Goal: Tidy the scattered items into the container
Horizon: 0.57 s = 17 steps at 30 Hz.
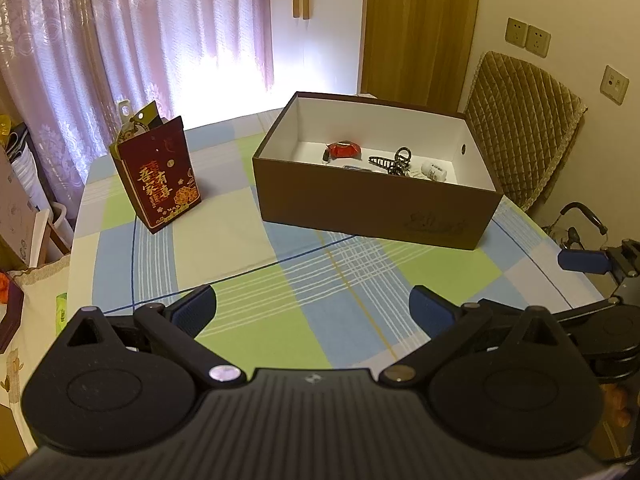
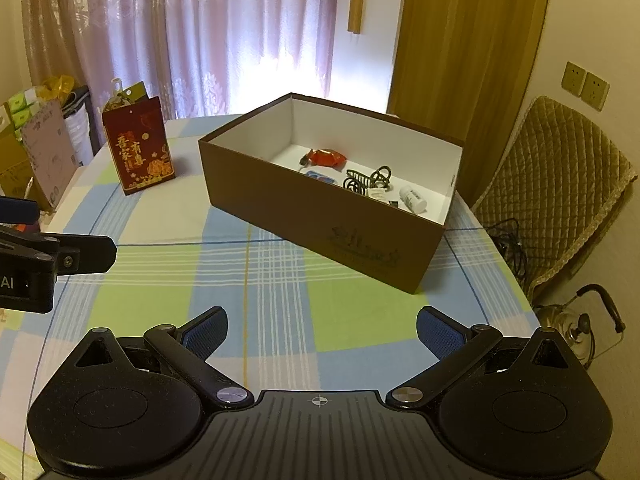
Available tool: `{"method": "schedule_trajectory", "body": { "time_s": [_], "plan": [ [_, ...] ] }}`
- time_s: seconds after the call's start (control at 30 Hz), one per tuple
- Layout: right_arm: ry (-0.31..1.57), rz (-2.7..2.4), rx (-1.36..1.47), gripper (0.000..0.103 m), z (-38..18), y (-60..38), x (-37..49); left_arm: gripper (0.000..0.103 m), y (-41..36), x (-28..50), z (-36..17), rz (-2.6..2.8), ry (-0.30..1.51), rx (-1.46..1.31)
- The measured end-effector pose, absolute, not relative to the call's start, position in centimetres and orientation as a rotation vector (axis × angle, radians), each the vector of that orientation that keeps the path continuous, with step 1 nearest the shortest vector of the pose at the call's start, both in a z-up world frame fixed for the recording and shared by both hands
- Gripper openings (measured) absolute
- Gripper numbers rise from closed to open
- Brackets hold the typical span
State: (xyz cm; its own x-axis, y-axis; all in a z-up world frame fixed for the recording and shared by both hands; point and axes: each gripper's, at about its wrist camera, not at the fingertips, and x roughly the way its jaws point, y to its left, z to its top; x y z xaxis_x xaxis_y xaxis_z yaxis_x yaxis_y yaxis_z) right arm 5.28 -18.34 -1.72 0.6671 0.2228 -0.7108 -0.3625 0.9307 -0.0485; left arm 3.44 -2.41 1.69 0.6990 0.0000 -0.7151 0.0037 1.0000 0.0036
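**Items gathered in brown box, both tools empty**

Left wrist view: left hand-held gripper [image 1: 313, 310] spread wide above the checked tabletop [image 1: 248, 248], nothing between the blue pads [image 1: 196, 308]. Brown box [image 1: 372, 210] open-topped, white inside, standing past the middle of the cloth. Inside on its floor: red wrapped packet [image 1: 343, 149], dark hair claw [image 1: 390, 162], small white bottle [image 1: 434, 171] on its side toward the right wall. Red gift bag [image 1: 160, 178] upright, left of the box and apart from it. Quilted chair back [image 1: 520, 140] behind the box's right end. Right hand-held gripper [image 1: 588, 261] partly seen at the right edge.

Right wrist view: right hand-held gripper [image 2: 322, 334] likewise spread wide and empty, low over the tabletop [image 2: 160, 280]. Brown box [image 2: 320, 216] ahead, one corner nearest. Red packet [image 2: 326, 157], hair claw [image 2: 366, 180] and white bottle [image 2: 413, 199] lying in a loose row inside. Gift bag [image 2: 138, 148] off to the left. Kettle [image 2: 580, 324] low beside the table's right edge.
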Motion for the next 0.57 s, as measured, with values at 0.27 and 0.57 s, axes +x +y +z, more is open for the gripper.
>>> {"method": "schedule_trajectory", "body": {
  "time_s": [0.27,0.57],
  "plan": [
    [0.784,0.327,-0.195,0.103,-2.0,-18.8,6.0,0.101,-2.9,4.4,1.4,-0.006,0.805,0.008],
    [0.784,0.328,-0.193,0.103,-2.1,-19.4,6.8,0.101,-3.6,5.2,1.4,-0.006,0.799,0.024]
  ]
}}
